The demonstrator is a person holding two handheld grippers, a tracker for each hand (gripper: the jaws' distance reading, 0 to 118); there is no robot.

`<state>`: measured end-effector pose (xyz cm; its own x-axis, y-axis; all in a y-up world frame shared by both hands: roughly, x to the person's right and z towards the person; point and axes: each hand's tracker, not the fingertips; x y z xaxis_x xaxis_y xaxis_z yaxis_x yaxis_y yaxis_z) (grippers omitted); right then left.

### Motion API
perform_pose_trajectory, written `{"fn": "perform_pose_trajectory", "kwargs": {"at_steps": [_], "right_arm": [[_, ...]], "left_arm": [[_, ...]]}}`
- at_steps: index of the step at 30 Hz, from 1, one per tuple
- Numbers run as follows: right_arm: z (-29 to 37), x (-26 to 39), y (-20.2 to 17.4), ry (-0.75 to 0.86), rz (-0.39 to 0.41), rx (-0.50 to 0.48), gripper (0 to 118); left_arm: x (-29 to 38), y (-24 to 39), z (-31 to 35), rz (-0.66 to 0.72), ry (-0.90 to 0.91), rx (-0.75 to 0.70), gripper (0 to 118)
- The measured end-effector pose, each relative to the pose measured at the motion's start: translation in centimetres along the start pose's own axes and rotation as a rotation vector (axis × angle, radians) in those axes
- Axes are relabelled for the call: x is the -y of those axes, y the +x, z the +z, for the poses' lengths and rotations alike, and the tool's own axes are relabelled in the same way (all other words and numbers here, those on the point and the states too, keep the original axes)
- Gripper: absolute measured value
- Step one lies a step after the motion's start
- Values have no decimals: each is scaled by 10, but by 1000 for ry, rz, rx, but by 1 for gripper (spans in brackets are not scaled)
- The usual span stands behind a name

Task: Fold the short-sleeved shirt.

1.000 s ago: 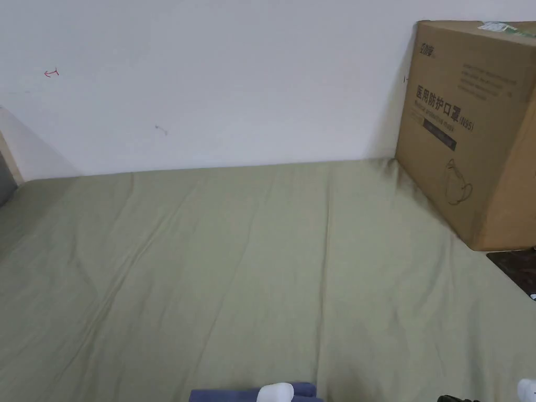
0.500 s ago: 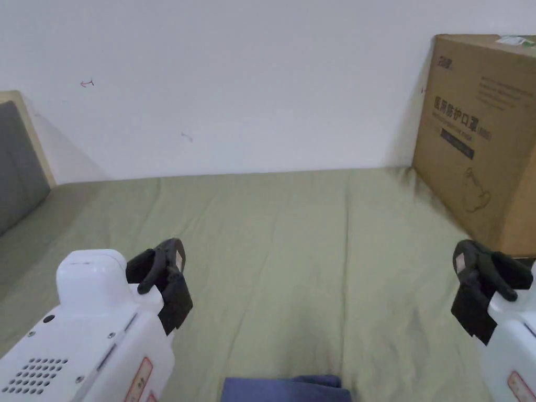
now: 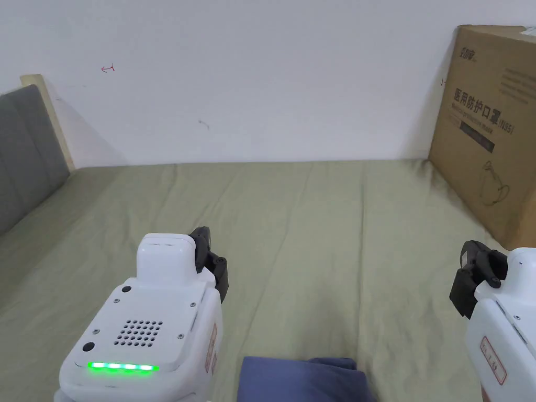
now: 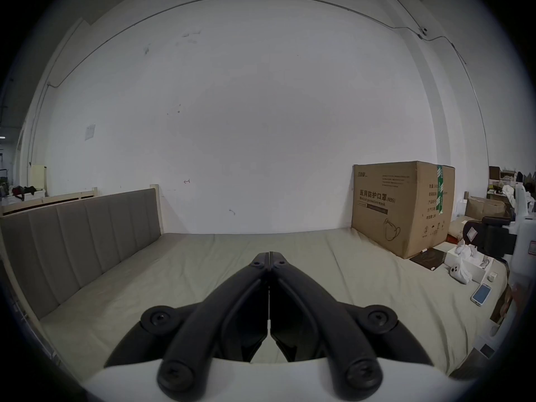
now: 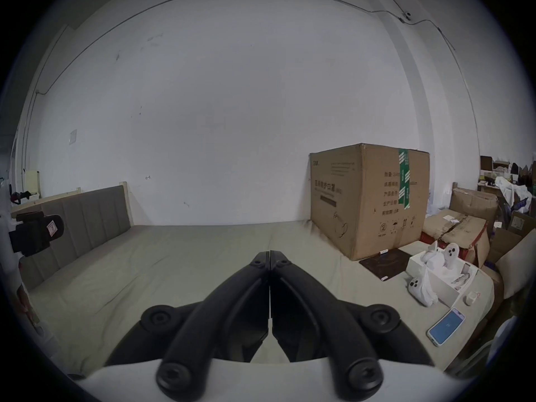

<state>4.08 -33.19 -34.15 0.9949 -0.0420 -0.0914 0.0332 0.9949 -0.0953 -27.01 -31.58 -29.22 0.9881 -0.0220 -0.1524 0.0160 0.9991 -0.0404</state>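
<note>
Rising into head view since a second ago, left gripper [image 3: 212, 261] and right gripper [image 3: 473, 277] hover empty, jaws closed, above the bed [image 3: 314, 225], leaving the blue shirt [image 3: 301, 379] ungrasped.

White wall [image 3: 261, 78] behind an olive-sheeted bed [image 3: 314, 235] with grey headboard [image 3: 23, 152]

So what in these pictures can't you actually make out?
- The blue garment, head view: cut off by the bottom edge, so its shape and fold state can't be judged; the left tool's white body covers the sheet beside it.
- The right tool, head view: its body is cut off by the right edge.
- The cardboard box, head view: cropped at the right edge.
- Small white items by the phone, right gripper view: too small to identify.
</note>
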Motion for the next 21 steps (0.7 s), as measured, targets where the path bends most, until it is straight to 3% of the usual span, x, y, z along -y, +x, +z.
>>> {"fn": "perform_pose_trajectory", "kwargs": {"at_steps": [1,3,5,7,10,13,16,17,19,21], "right_arm": [[-1,-3,2,-11,0,-10,0],[-10,0,6,-127,-66,-142,0],[-32,18,9,-401,-183,-366,0],[-56,54,4,-727,-282,-450,0],[-70,121,-8,-1009,-215,-353,0],[-72,166,-15,-1081,-167,-350,0],[-78,196,-12,-1154,-174,-296,0],[-78,198,-8,-1128,-232,-315,0],[-81,196,-5,-1132,-265,-304,0],[-78,194,-6,-1129,-243,-312,0]], "left_arm": [[-2,-2,-1,16,-11,9,0],[-5,-12,0,62,-39,40,0],[-1,-22,4,71,-72,22,0],[7,-31,11,77,-110,8,0],[24,-41,20,67,-164,0,0],[39,-50,23,62,-249,20,0],[56,-70,14,203,-379,123,1],[64,-79,8,289,-431,173,9],[84,-99,-9,476,-548,263,56],[112,-120,-30,669,-659,356,70]]}}
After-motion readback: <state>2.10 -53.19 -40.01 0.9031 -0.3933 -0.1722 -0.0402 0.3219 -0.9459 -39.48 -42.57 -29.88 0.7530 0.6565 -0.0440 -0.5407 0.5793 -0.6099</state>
